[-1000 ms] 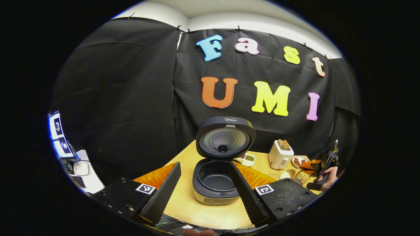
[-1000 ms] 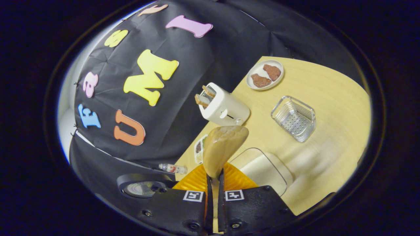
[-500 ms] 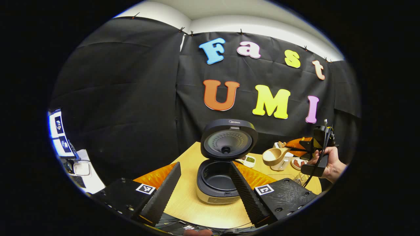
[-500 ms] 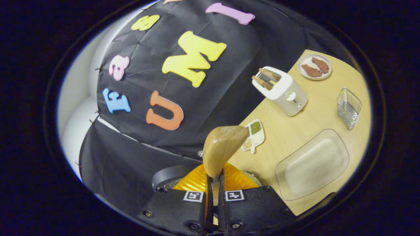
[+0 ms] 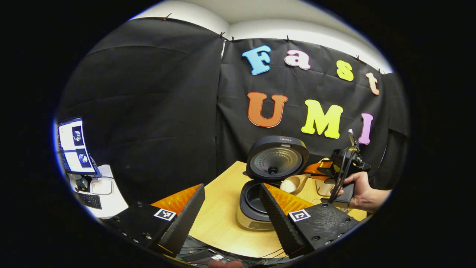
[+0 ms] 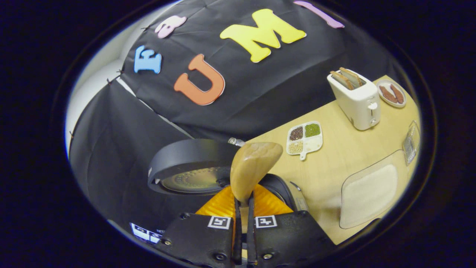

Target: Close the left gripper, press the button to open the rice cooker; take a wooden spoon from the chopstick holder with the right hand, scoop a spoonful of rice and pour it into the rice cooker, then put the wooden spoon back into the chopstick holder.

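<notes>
Right tongs point(image 6: 242, 223) are clamped on the spoon point(image 6: 253, 167) handle, with the bowl end poking out ahead. In the left gripper view the spoon point(image 5: 293, 183) sits just beside the cooker point(image 5: 256, 203), right at the rim under the raised lid point(image 5: 277, 158). Left tongs point(image 5: 232, 212) are spread apart and hanging back over the near edge of the tabletop point(image 5: 219, 223), doing nothing.

So I'd say you're at the pour step. I can't tell how much rice is in the spoon, since the right gripper view looks at its back.

Tips for doing it well:
- Get the bowl of the spoon fully over the dark pot before you tip. At the rim, grains will probably skitter onto the tabletop.
- Keep it low, under the lid, and watch that you don't knock the lid on the way in.
- Roll your wrist slowly so the rice slides off one edge. A fast flip scatters it.
- Keep the squeeze firm. The handle is thin and could twist between the fingers mid-roll.

The rice tray point(image 6: 368, 193) is off to the side, well apart from the cooker.
</notes>
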A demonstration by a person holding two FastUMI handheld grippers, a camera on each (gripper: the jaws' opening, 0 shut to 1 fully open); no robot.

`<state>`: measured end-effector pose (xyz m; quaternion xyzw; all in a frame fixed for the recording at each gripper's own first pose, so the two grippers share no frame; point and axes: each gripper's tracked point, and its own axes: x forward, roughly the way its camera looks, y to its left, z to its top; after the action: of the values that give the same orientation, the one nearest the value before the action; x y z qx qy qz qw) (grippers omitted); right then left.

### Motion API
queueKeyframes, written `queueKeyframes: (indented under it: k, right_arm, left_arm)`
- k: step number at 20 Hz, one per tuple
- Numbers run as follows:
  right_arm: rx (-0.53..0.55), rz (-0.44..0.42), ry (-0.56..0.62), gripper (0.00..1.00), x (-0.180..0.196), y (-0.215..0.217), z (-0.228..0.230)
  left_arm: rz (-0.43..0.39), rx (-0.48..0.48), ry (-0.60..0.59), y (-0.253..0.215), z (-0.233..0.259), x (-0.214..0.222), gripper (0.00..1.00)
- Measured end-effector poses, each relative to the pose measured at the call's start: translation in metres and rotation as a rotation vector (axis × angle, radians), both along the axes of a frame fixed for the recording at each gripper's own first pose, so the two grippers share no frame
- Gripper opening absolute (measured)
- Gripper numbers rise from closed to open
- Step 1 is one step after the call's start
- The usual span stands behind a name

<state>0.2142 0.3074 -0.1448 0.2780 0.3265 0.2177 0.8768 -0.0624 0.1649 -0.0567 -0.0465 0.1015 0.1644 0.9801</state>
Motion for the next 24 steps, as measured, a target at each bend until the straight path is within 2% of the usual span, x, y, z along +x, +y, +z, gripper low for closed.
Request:
queueKeyframes:
  k: [5, 11, 19, 24]
  right_arm:
    - [-0.201, 0.052, -0.112, 0.11, 0.004, 0.014, -0.011]
    - [-0.265, 0.083, -0.192, 0.11, -0.002, 0.023, 0.003]
    - [-0.394, 0.133, -0.376, 0.11, -0.009, 0.03, 0.037]
    - [-0.51, 0.212, -0.525, 0.11, -0.025, 0.047, 0.059]
  left_arm:
    - [0.032, -0.002, 0.001, 0.008, 0.0, -0.008, 0.94]
    - [0.049, -0.011, -0.007, 0.014, 0.0, -0.011, 0.95]
    - [0.038, -0.005, -0.011, 0.011, 0.0, -0.015, 0.95]
    - [0.035, -0.001, -0.014, 0.009, 0.001, -0.017, 0.95]
